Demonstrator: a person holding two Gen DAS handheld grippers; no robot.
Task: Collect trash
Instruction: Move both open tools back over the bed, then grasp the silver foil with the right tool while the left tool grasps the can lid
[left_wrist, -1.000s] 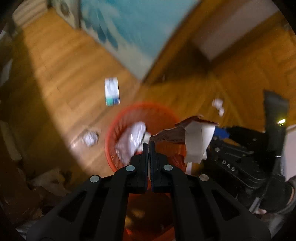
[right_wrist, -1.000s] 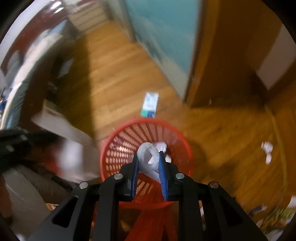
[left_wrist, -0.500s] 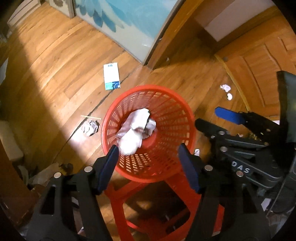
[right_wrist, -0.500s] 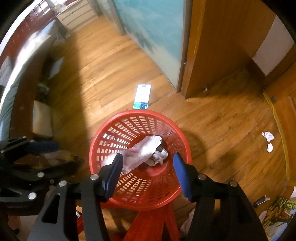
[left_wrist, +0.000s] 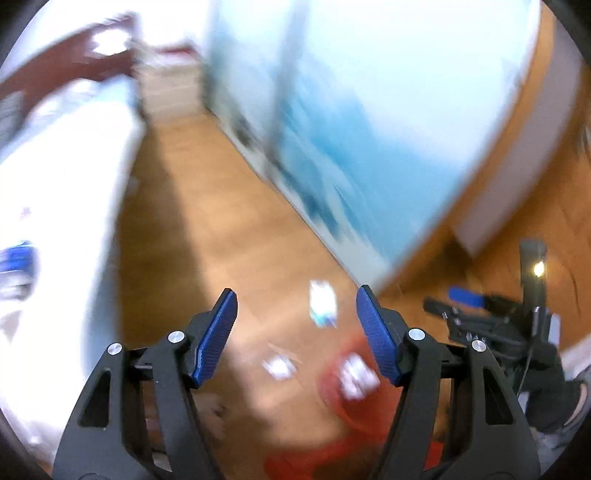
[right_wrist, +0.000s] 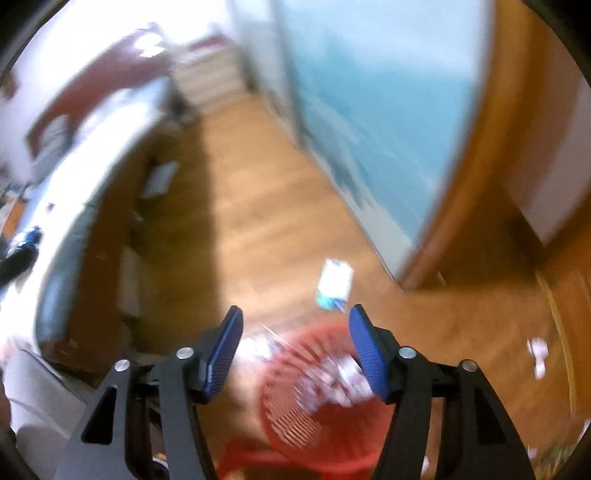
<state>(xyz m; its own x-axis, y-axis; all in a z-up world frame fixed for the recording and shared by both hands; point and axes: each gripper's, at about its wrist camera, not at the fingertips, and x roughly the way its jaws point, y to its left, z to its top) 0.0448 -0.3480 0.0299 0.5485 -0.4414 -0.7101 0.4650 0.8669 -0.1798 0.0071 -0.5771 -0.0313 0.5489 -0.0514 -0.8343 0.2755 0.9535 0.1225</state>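
Both frames motion-blurred. Left gripper jaws wide, nothing between. Right gripper jaws opening, nothing between. Red plastic lattice basket near, below tongs, crumpled white paper inside.

Step, as judged: between drop-off and next pickup.

Flat white-and-teal carton on wooden plank floor just beyond basket; small white paper scraps far right. Next move calls for lowering open jaws around one piece.
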